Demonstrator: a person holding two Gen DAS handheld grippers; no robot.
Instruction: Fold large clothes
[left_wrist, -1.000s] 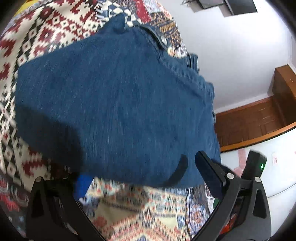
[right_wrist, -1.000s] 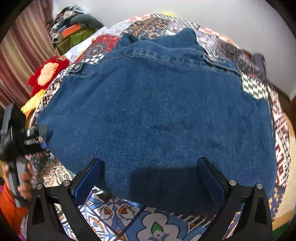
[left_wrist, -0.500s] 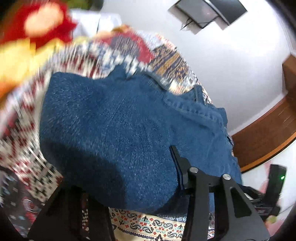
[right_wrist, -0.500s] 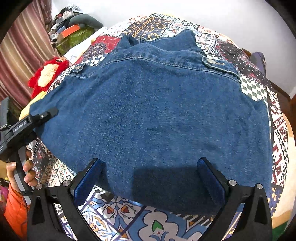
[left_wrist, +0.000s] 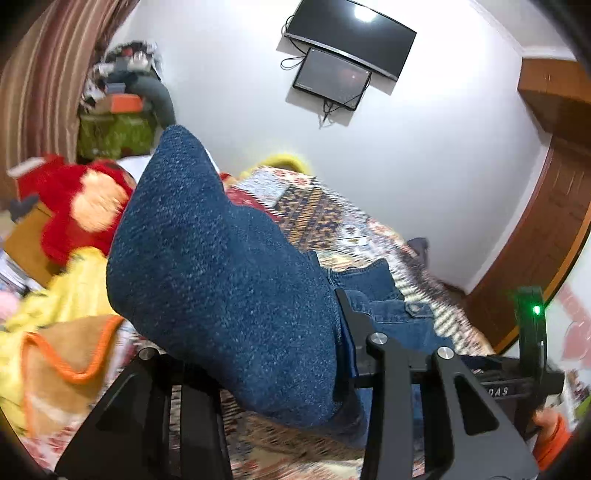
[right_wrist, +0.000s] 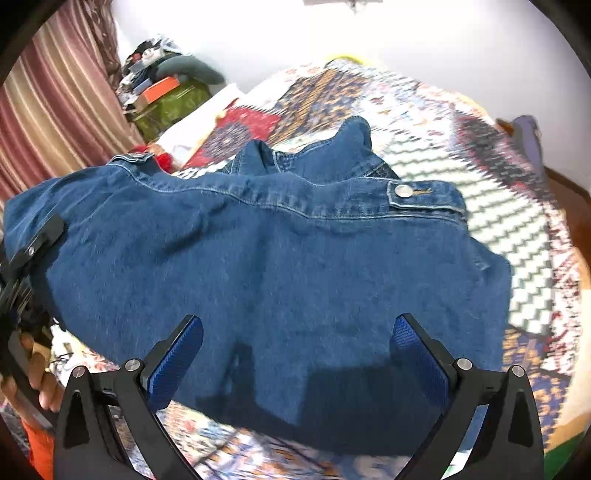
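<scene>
A blue denim jacket (right_wrist: 288, 266) lies on a patchwork bedspread (right_wrist: 517, 229), collar at the far side. My left gripper (left_wrist: 258, 354) is shut on the jacket's left edge (left_wrist: 229, 273) and holds it raised, so the cloth fills the lower middle of the left wrist view. It shows at the left edge of the right wrist view (right_wrist: 33, 243). My right gripper (right_wrist: 295, 343) is open, its blue-padded fingers (right_wrist: 177, 354) spread over the jacket's near hem, with nothing between them.
A red plush toy (left_wrist: 81, 206) and yellow blanket (left_wrist: 55, 332) lie left of the bed. A striped curtain (right_wrist: 55, 122) and piled boxes (right_wrist: 166, 96) stand at the far left. A wall screen (left_wrist: 347, 51) hangs above; a wooden door (left_wrist: 546, 229) is right.
My left gripper has closed on the jacket's left edge and lifted it, tilting upward toward the wall. The right gripper stays open over the near hem; the jacket's left side has risen.
</scene>
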